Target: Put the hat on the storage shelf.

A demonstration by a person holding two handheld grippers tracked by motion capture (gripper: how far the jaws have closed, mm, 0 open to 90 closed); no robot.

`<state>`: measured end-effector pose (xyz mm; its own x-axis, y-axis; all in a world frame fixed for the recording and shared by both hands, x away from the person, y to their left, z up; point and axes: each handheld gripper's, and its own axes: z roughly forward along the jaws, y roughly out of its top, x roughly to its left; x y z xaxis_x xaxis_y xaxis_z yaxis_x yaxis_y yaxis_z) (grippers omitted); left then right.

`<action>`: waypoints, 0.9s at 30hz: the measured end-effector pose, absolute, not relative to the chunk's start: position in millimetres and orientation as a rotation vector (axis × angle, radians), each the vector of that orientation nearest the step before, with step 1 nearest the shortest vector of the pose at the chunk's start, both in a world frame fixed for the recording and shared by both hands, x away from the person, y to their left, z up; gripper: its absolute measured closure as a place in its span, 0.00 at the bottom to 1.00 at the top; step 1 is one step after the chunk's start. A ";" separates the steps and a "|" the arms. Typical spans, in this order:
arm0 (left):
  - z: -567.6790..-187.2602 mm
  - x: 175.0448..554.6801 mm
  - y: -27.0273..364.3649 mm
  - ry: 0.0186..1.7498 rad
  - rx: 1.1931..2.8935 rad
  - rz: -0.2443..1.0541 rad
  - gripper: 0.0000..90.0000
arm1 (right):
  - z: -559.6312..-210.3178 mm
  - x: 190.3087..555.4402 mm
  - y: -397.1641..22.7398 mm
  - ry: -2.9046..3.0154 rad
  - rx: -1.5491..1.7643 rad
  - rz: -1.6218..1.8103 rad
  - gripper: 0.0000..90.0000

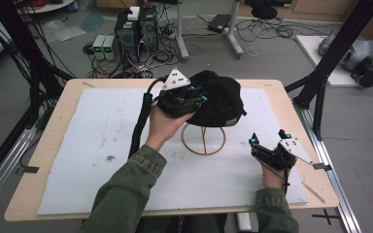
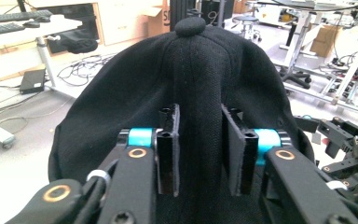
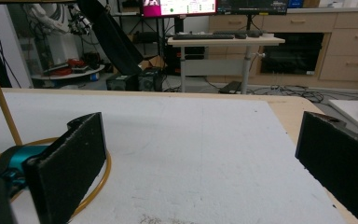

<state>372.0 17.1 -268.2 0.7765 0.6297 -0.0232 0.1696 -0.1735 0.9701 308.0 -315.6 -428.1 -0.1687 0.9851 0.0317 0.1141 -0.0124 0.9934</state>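
The black cap sits on top of the wire hat stand, which rests on the white mat a little toward the far edge of the table, near its middle; so the placing looks done, and what is left, as I judge it, is to let go and draw the left gripper clear without dragging the cap askew. The left gripper view shows what the high view cannot: a ridge of the cap's cloth stands between the two jaws, which are parted somewhat; whether the pads press that fold is hard to tell, though they seem slack against it. The right gripper rests near the right edge of the table, well apart from the cap; its own view shows the jaws spread wide with nothing between them, and the stand's ring base lying on the mat just beyond the left pad.
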 end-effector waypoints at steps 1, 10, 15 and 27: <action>-268.6 372.5 16.8 0.635 1.722 0.450 0.69 | -428.1 308.2 -315.4 1.408 1.226 1.299 0.01; -270.0 374.6 17.2 0.669 1.708 0.449 0.46 | -427.8 307.5 -315.5 1.408 1.229 1.301 0.01; -269.8 375.1 18.8 0.675 1.703 0.441 0.42 | -427.9 307.6 -315.1 1.411 1.228 1.299 0.01; -270.4 373.7 29.3 0.700 1.672 0.463 0.23 | -427.5 307.0 -314.5 1.416 1.223 1.294 0.01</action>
